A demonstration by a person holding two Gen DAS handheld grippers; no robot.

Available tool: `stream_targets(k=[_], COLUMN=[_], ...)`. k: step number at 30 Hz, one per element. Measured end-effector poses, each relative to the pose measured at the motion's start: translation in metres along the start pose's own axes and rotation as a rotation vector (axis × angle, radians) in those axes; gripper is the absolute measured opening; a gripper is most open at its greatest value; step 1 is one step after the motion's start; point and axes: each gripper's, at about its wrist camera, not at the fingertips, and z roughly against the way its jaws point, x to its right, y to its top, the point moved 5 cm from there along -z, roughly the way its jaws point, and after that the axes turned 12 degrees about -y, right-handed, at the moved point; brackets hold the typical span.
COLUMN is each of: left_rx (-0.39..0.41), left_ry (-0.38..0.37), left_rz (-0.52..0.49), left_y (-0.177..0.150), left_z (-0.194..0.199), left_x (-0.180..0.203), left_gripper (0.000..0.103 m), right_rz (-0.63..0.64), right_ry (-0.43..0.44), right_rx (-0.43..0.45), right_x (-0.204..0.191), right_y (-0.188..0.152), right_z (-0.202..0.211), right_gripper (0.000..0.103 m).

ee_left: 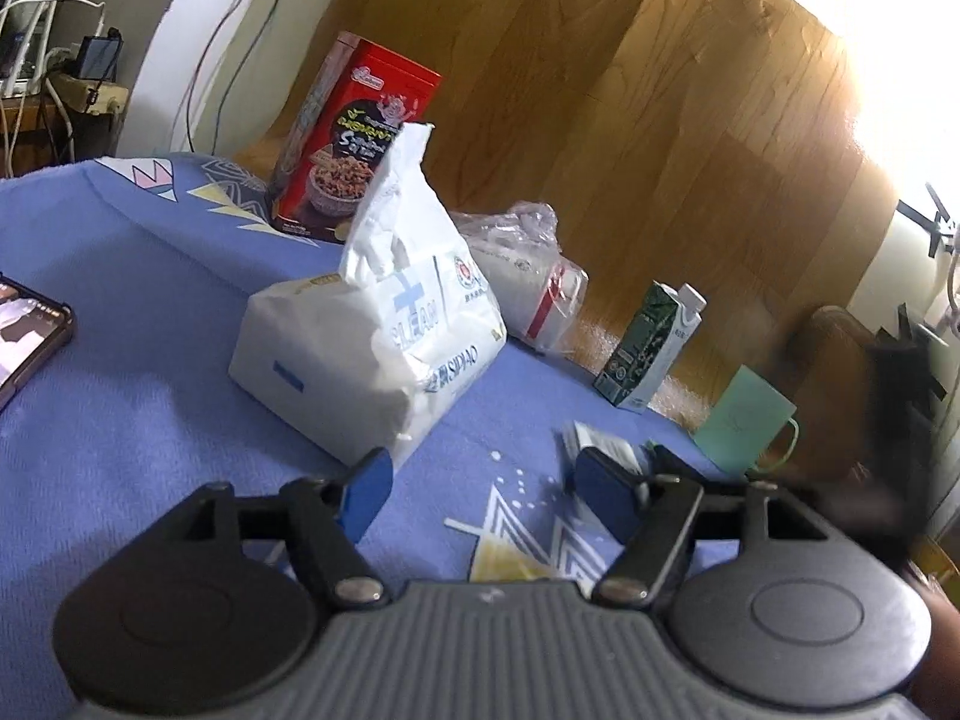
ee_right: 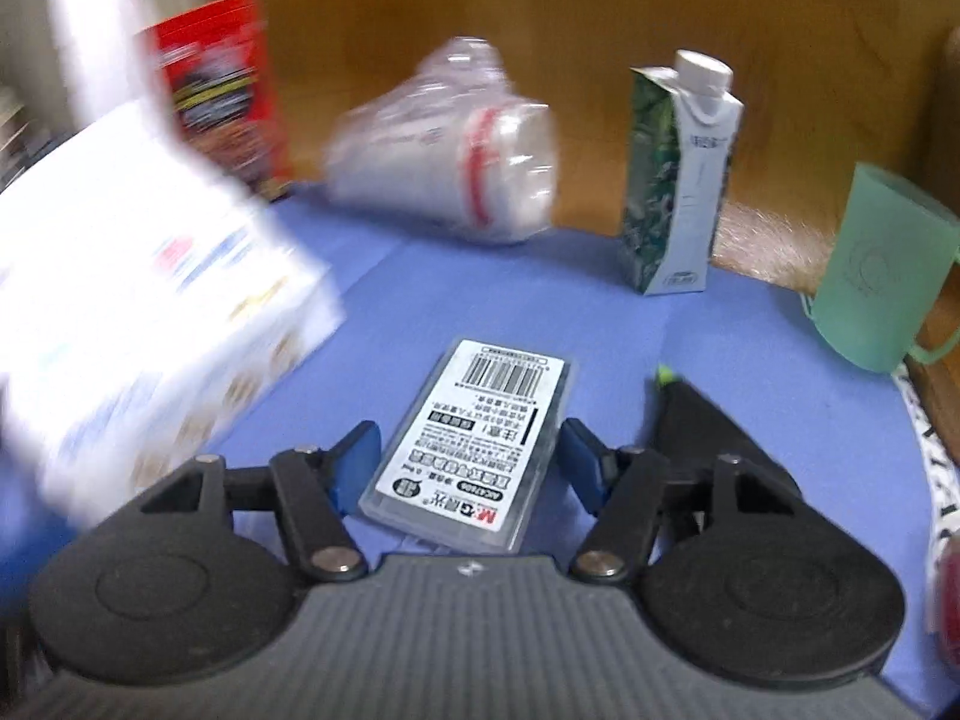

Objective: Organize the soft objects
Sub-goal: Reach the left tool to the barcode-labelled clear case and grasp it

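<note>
A white soft tissue pack (ee_left: 372, 354) lies on the blue bedsheet (ee_left: 120, 372), a tissue sticking up from its top; it shows blurred at the left of the right wrist view (ee_right: 150, 300). A clear plastic bag of white stuff with a red band (ee_left: 534, 294) lies behind it, also in the right wrist view (ee_right: 456, 168). My left gripper (ee_left: 480, 486) is open and empty, just in front of the tissue pack. My right gripper (ee_right: 468, 456) is open, its blue pads either side of a flat clear case with a barcode label (ee_right: 474, 438) lying on the sheet.
A red cereal box (ee_left: 354, 138) stands at the back. A green-white carton (ee_right: 678, 180) and a mint green cup (ee_right: 882, 264) stand near the bed's right edge, the wooden floor (ee_left: 660, 120) beyond. A phone (ee_left: 24, 330) lies at left. A black clip (ee_right: 708, 426) lies by the right fingers.
</note>
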Motion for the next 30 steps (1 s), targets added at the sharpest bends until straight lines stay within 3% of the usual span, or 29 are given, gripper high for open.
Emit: stream_targets(k=[3,8,13,18,22,26,30], left_rx=[-0.050,-0.193,-0.278,-0.332,-0.394,-0.486,-0.548], left_ry=[-0.030,-0.068,-0.075,-0.151,-0.242,-0.368,-0.414], left_rz=[-0.022,-0.116,-0.316,-0.375,-0.355,-0.271,-0.249], left_y=[-0.004,-0.017,-0.051,-0.087,-0.109,-0.124,-0.137], left_z=[-0.004,-0.018,-0.021,-0.025,-0.024,-0.018,-0.020], left_x=[0.005,0.023,0.069,0.117,0.148,0.170,0.188], left_gripper=[0.070,0.070,0.070,0.073,0.073,0.070,0.070], right_rz=[0.017,-0.018,-0.047,-0.080,-0.061,-0.066,-0.057], right_ry=[0.050,0.055,-0.020,-0.054,-0.099,-0.089,-0.090], right_rx=[0.007,0.034,0.085,0.134,0.163,0.173,0.184], right_x=[0.019,0.062,0.092,0.097,0.102,0.113,0.110], right_y=[-0.032,-0.091,-0.133,-0.163,-0.178,-0.185,-0.187], right_z=[0.036,0.100,0.139,0.163,0.174,0.180,0.180], right_gripper=[0.067,0.068,0.068,0.066,0.064,0.064,0.062])
